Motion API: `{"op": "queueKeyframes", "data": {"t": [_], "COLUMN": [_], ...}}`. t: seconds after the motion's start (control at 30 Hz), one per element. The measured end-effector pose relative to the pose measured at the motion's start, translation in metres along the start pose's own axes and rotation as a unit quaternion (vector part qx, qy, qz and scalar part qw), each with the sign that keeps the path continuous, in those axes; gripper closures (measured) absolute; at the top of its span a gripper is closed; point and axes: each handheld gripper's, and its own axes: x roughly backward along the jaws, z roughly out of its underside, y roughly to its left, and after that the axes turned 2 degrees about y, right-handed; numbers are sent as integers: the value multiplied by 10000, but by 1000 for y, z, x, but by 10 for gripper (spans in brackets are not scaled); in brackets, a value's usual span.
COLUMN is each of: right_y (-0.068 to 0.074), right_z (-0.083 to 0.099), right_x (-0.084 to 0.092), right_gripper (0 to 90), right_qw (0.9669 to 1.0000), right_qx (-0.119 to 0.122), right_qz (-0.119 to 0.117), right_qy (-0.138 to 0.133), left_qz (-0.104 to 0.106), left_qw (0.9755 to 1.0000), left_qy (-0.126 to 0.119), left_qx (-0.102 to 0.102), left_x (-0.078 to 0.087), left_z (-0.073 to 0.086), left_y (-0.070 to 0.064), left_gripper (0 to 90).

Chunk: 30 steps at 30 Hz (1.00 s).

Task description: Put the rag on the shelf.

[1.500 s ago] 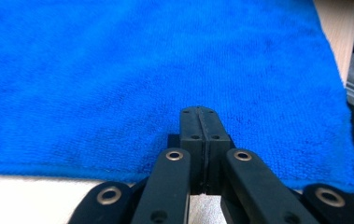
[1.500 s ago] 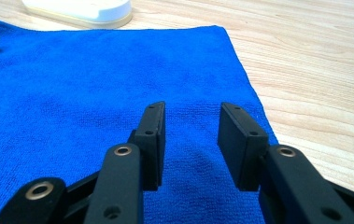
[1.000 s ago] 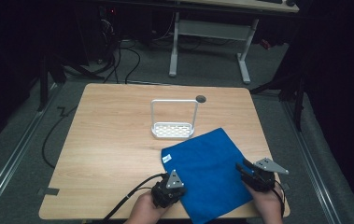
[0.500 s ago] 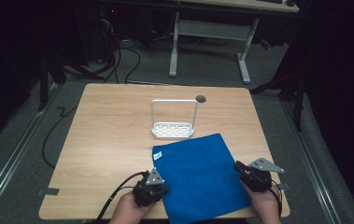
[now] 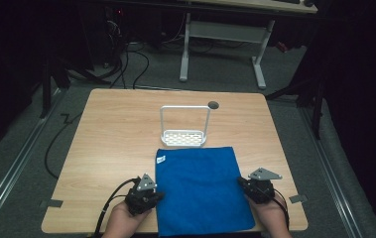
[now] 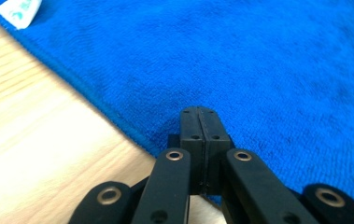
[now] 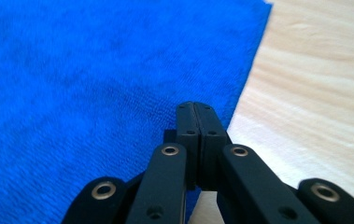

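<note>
two pinched-shut grippers (image 5: 156,196) (image 5: 241,182) on cloth (image 5: 200,191) edges; white rack (image 5: 184,129) from above.

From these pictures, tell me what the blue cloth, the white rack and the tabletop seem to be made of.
Blue cloth: looks like microfibre or terry, matt, with a fuzzy nap, a stitched hem and a small white tag.
White rack: probably plastic or coated metal, smooth, with a perforated base and a thin hoop frame; the pictures leave it open.
Tabletop: pale wood-grain surface, likely laminate, with a slight sheen.
</note>
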Motion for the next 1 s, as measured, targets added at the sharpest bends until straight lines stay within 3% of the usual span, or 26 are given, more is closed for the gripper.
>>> {"op": "queueKeyframes", "data": {"t": [0.13,0.43,1.0], "right_y": [6,27,36], "right_z": [2,4,3], "right_x": [2,6,6], "right_gripper": [900,900,898], "right_qw": [9999,9993,9986], "right_qx": [-47,198,275], "right_qz": [-105,-298,-454], "right_qy": [-6,68,65], "left_qz": [-17,-28,-24], "left_qw": [10000,9996,9996], "left_qy": [-17,-46,-36], "left_qx": [94,291,294], "left_x": [3,15,27], "left_z": [2,14,28], "left_y": [6,17,13], "left_gripper": [900,900,900]}}
